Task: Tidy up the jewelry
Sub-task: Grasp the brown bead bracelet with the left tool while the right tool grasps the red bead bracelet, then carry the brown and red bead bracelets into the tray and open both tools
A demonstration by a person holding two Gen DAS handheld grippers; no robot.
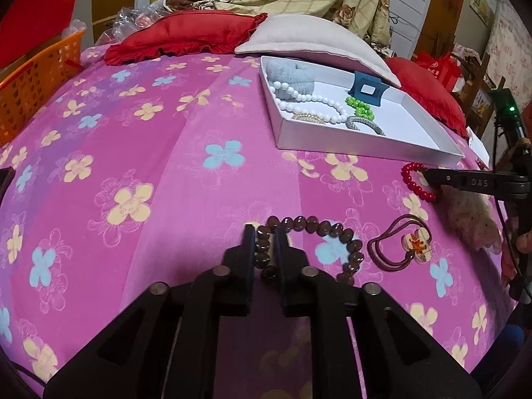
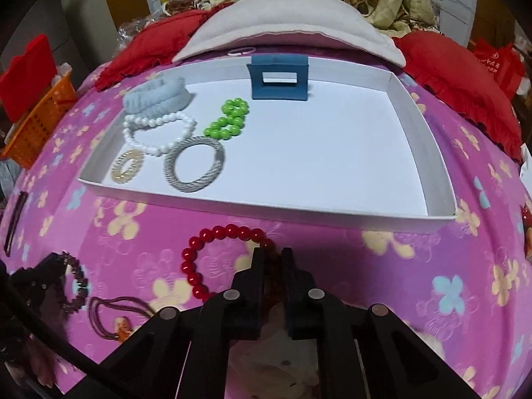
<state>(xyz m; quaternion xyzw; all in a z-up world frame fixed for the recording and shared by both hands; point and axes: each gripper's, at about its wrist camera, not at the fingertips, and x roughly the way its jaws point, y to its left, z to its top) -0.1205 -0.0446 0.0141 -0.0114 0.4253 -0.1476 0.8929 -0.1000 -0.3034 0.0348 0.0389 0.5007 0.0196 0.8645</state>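
White cardboard tray (image 2: pixel 429 153) on the pink flowered bedspread (image 1: pixel 139 153): I count six pieces in it, with one brown bead bracelet (image 1: pixel 332 232), one red bead bracelet (image 2: pixel 212 249) and one hair tie (image 1: pixel 395 242) lying loose in front. My left gripper (image 1: pixel 266 236) is clenched on the brown bracelet's beads. My right gripper (image 2: pixel 272 256) pinches the red bracelet's near side.

Each hand-held gripper (image 1: pixel 266 232) (image 2: pixel 273 255) is matte black, with silver round pins on angular, slotted linkage arms.
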